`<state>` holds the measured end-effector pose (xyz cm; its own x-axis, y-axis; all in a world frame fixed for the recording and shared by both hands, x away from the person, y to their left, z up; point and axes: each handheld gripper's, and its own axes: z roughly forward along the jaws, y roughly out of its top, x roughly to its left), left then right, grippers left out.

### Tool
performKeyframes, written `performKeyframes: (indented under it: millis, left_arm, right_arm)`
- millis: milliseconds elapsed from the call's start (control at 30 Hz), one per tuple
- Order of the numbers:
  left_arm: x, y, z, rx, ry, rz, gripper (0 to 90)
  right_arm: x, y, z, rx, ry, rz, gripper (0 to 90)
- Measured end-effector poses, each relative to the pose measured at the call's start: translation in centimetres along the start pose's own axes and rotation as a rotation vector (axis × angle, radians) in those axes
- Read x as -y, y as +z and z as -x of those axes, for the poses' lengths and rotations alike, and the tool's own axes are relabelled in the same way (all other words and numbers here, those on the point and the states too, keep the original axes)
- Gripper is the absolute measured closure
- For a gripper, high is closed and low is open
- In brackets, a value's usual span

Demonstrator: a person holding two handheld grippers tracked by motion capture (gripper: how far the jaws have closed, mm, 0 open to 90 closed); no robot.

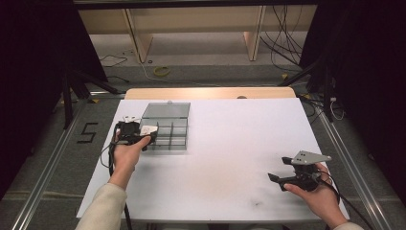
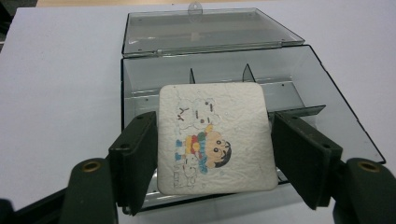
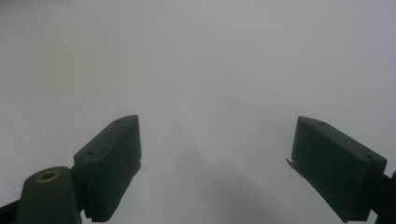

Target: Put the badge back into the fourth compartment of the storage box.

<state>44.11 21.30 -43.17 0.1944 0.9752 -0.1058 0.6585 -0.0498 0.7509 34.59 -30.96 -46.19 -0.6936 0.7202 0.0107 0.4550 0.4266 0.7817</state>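
Observation:
A square white coaster point(image 2: 215, 135) printed with a cartoon child and snowmen sits between the jaws of my left gripper point(image 2: 212, 140), which is shut on its two side edges. It hangs over the front left part of a clear plastic compartment box point(image 2: 233, 74), whose lid point(image 2: 205, 30) lies open toward the back. From above, the left gripper point(image 1: 147, 130) and coaster point(image 1: 149, 129) are at the box's point(image 1: 165, 148) left front corner. My right gripper point(image 1: 280, 168) hovers over the table's right side, open, with nothing between its jaws point(image 3: 215, 154).
The white table top point(image 1: 230, 158) stretches bare between the box and the right gripper. Thin dividers point(image 2: 247, 73) split the box into compartments. Beyond the table are wooden shelving legs point(image 1: 139, 40) and loose cables point(image 1: 282, 38) on the floor.

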Motion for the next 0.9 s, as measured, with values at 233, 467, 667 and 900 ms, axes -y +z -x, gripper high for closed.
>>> performKeyframes:
  millis: [233,467,667,900]
  left_arm:
    - [0.0,1.3,-0.4,-0.012,0.028,-0.023,32.7]
    - [0.1,2.1,-0.6,-0.029,0.050,-0.052,32.7]
    - [0.1,2.5,-0.6,-0.031,0.053,-0.055,32.6]
    - [0.2,2.7,-0.9,-0.053,0.054,-0.051,32.5]
  right_arm:
    - [0.0,0.0,0.0,-0.002,0.001,0.001,16.8]
    - [0.1,0.0,0.1,-0.003,0.001,0.001,16.8]
    - [0.1,0.0,0.1,-0.002,0.000,0.003,16.8]
    - [0.1,0.0,0.1,-0.003,0.002,0.004,16.8]
